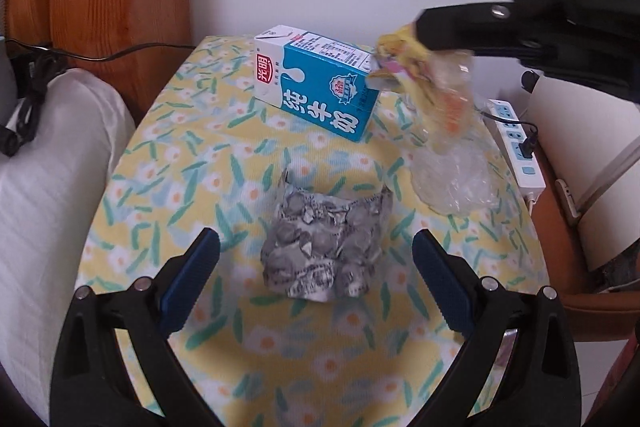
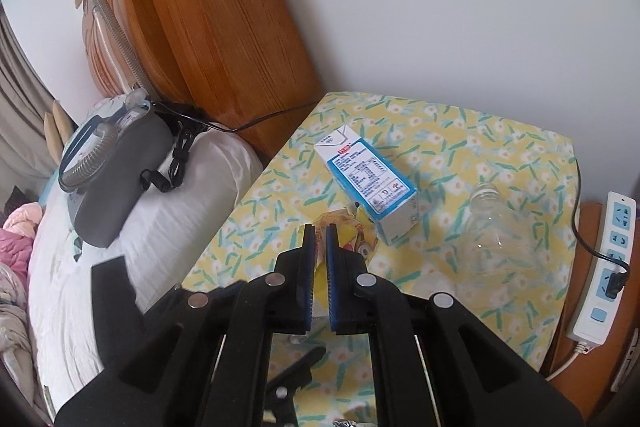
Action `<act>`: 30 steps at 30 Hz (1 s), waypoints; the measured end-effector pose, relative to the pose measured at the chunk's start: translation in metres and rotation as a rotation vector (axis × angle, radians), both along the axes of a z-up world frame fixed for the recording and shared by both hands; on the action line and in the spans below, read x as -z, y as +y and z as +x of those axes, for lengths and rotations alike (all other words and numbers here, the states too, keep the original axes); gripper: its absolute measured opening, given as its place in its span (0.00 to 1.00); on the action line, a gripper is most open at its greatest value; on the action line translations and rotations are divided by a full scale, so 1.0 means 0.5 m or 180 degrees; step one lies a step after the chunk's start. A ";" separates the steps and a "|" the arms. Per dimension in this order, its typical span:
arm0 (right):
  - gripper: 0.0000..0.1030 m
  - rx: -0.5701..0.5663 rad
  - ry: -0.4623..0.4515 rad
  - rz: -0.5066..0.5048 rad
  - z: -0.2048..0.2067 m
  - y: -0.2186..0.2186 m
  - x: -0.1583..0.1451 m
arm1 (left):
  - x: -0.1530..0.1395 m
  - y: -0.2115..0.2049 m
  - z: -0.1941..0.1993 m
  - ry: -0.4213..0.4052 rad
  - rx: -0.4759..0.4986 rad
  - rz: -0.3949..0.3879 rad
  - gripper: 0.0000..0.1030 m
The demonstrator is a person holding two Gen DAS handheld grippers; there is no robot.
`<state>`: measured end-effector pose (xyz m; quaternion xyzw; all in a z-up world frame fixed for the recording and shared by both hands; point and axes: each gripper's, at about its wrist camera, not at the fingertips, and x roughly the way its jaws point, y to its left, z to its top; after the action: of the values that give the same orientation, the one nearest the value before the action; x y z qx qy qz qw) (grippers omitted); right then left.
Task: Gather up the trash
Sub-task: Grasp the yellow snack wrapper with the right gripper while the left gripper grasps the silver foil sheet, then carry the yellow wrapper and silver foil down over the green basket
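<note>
We find the right gripper (image 2: 319, 233) pinching a yellow snack wrapper (image 1: 404, 61) above the table (image 1: 168, 131). The left gripper (image 1: 316, 251), jaws spread, straddles crumpled paper (image 1: 320, 247); milk carton (image 1: 316, 79) at twelve o'clock. Risk: the thin wrapper slipping free.

Desk cover (image 1: 168, 163): matt woven cloth, floral print, fine ribbed texture. Milk carton (image 1: 316, 83) near the desk's back edge: coated paperboard, slight sheen. Paper wad (image 1: 320, 251) mid-desk: crumpled printed paper, matt, rough creases. Bottle (image 2: 492, 227) toward the right edge: clear thin plastic, glossy. Wrapper (image 1: 404, 63) in the right tool (image 2: 320, 233): crinkled glossy plastic film. Both tools: matt black plastic, blue ribbed pads (image 1: 192, 279), shiny metal pins. Headboard (image 2: 208, 27): varnished wood, smooth, visible grain. Power strip (image 2: 604, 267): smooth white plastic.
</note>
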<state>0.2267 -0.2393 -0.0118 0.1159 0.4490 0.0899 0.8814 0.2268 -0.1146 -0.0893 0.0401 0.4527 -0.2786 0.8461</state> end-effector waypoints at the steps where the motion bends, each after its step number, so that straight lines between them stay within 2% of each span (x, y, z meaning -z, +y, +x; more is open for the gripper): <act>1: 0.06 0.0001 -0.0005 0.0015 -0.003 -0.004 0.000 | 0.004 -0.001 0.007 0.0034 0.0008 -0.0019 0.89; 2: 0.06 0.0004 -0.0014 0.0034 -0.006 -0.008 0.000 | 0.006 -0.002 0.011 0.0056 0.0018 -0.0029 0.88; 8: 0.06 -0.0004 -0.0025 0.0090 -0.022 -0.017 0.007 | 0.023 -0.010 0.023 0.0232 0.0090 -0.0092 0.61; 13: 0.06 0.0012 -0.0032 0.0110 -0.040 -0.019 0.005 | 0.018 -0.004 0.018 0.0201 0.0022 -0.0159 0.58; 18: 0.06 0.0018 -0.0079 0.0129 -0.069 -0.013 -0.008 | -0.014 0.020 -0.011 0.0103 -0.0043 -0.0203 0.58; 25: 0.06 -0.0045 -0.0182 0.0147 -0.146 0.012 -0.037 | -0.090 0.091 -0.128 -0.0201 -0.0238 -0.0087 0.58; 30: 0.06 -0.0163 -0.0244 0.0154 -0.249 0.042 -0.052 | -0.120 0.143 -0.223 -0.0234 -0.0308 -0.0053 0.58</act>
<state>0.1021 -0.2182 0.0140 0.1221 0.4153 0.1277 0.8923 0.1154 -0.0429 -0.0290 0.0213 0.4203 -0.2395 0.8749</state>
